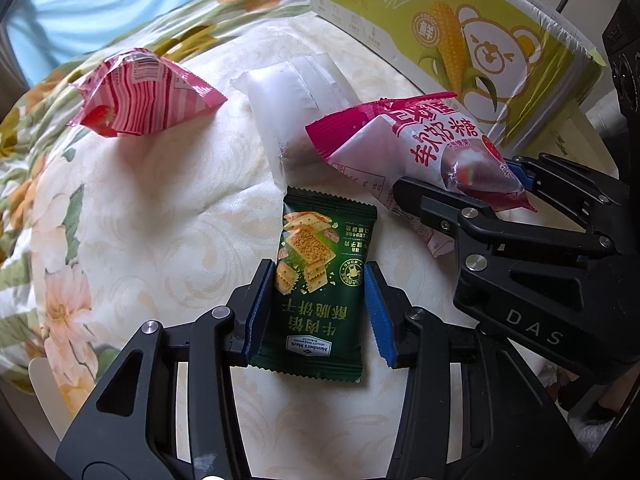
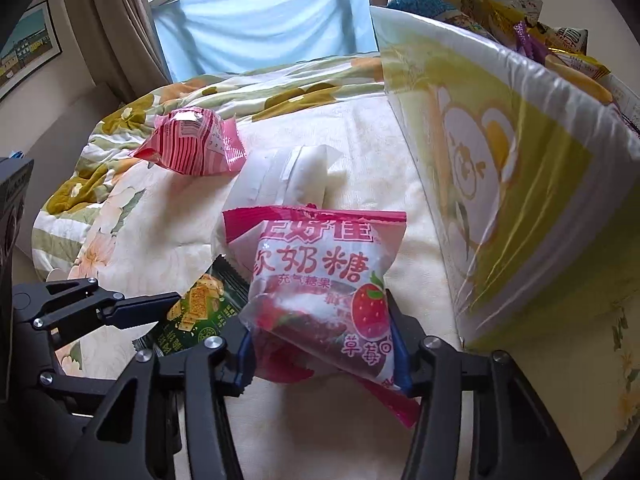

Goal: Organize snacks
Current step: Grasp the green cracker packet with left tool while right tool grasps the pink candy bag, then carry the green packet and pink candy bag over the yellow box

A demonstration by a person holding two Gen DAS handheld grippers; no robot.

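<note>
- We find the left gripper [image 1: 316, 308] closed on a dark green beef-floss cracker packet [image 1: 320, 300]; both blue pads [image 1: 376, 312] press the packet's long edges in the left wrist view.
- The cracker packet lies flat on the cream floral quilt [image 1: 140, 240], at 6 o'clock from the centre of that view.
- We find the right gripper [image 2: 324, 340] clamped on a pink-and-white strawberry milk candy bag [image 2: 320, 280]; the bag bulges between the two fingers in the right wrist view. No earlier frame is on hand for either tool.
- In the left wrist view the candy bag [image 1: 404, 144] sits at 2 o'clock from the cracker packet, with the right gripper [image 1: 464, 184] holding its lower end.
- A plain white pouch [image 1: 288, 104] lies at 12 o'clock from the cracker packet, its near end tucked under the candy bag's pink top edge.
- A pink striped snack bag [image 1: 140, 96] rests at 10 o'clock, well apart from both tools.
- A yellow-green carton printed with a bear and a corn cob [image 1: 480, 40] stands at 1 o'clock; in the right wrist view the carton [image 2: 520, 200] fills the 3 o'clock side, with other snack packets [image 2: 568, 48] showing above its rim.
- A window with a pale blue covering [image 2: 264, 28] lies at 12 o'clock in the right wrist view.
</note>
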